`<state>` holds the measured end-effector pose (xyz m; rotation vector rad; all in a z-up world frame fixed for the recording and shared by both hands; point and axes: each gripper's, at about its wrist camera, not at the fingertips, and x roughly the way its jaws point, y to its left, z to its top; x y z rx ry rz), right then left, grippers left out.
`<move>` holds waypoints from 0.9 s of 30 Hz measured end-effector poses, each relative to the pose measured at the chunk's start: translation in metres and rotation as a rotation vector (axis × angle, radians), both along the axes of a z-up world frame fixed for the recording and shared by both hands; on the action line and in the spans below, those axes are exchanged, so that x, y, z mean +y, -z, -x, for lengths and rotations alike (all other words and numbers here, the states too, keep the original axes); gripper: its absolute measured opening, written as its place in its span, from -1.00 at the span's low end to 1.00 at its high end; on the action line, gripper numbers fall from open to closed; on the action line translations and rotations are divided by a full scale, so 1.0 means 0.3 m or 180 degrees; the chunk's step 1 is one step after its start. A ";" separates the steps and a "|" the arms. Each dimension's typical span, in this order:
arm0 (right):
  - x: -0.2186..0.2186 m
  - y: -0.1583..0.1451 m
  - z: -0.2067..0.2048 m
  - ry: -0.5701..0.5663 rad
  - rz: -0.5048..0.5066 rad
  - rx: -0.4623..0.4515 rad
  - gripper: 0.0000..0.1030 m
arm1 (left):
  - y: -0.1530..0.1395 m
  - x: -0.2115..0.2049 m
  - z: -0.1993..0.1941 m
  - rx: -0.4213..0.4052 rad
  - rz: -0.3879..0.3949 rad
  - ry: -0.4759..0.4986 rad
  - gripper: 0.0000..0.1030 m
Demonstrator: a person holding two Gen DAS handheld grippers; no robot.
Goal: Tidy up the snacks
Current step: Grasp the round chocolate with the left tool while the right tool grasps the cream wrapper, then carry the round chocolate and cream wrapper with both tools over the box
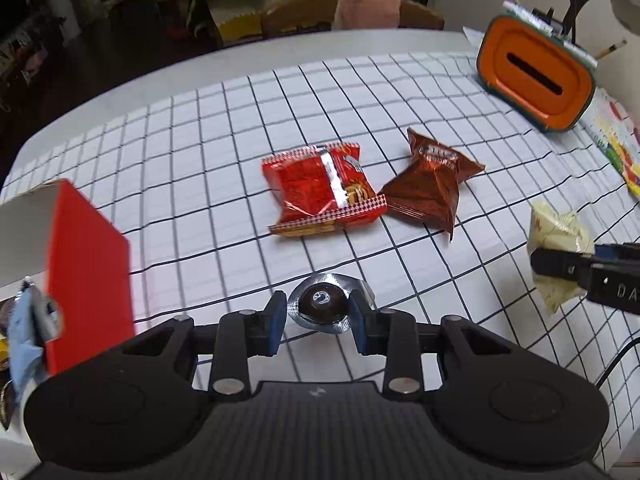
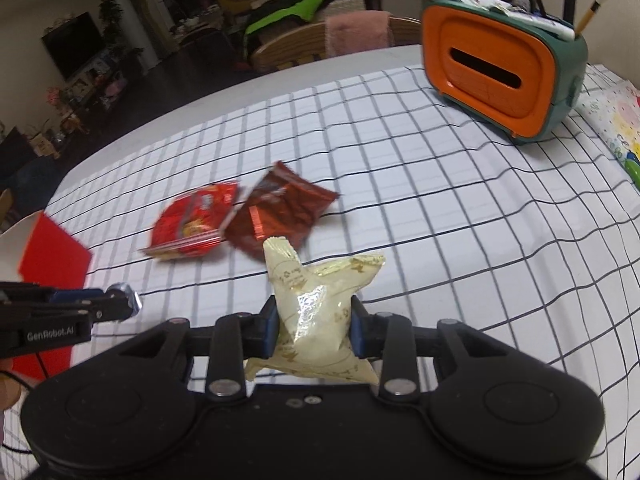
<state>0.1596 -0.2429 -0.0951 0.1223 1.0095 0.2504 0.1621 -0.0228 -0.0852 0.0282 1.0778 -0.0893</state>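
Mid-carry: your left gripper (image 1: 318,322) pinches a round foil-wrapped chocolate (image 1: 323,303), your right gripper (image 2: 314,330) a cream plastic snack pouch (image 2: 320,312). Next, swing both toward the red cardboard box (image 1: 86,268) at nine o'clock and release inside.

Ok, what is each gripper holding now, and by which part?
The left gripper pinches a round dark chocolate in silver foil by its sides. The right gripper squeezes a pale yellow crinkled snack packet across its middle.
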 end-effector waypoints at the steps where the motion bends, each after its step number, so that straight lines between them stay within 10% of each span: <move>1: 0.013 -0.012 0.009 -0.0039 -0.0013 -0.0005 -0.37 | -0.016 0.011 0.014 -0.0030 0.0010 -0.0004 -0.37; 27: 0.613 -0.205 0.137 -0.0885 -0.0182 -0.0113 -0.37 | -0.218 0.574 0.246 -0.0199 0.0085 -0.0419 -0.37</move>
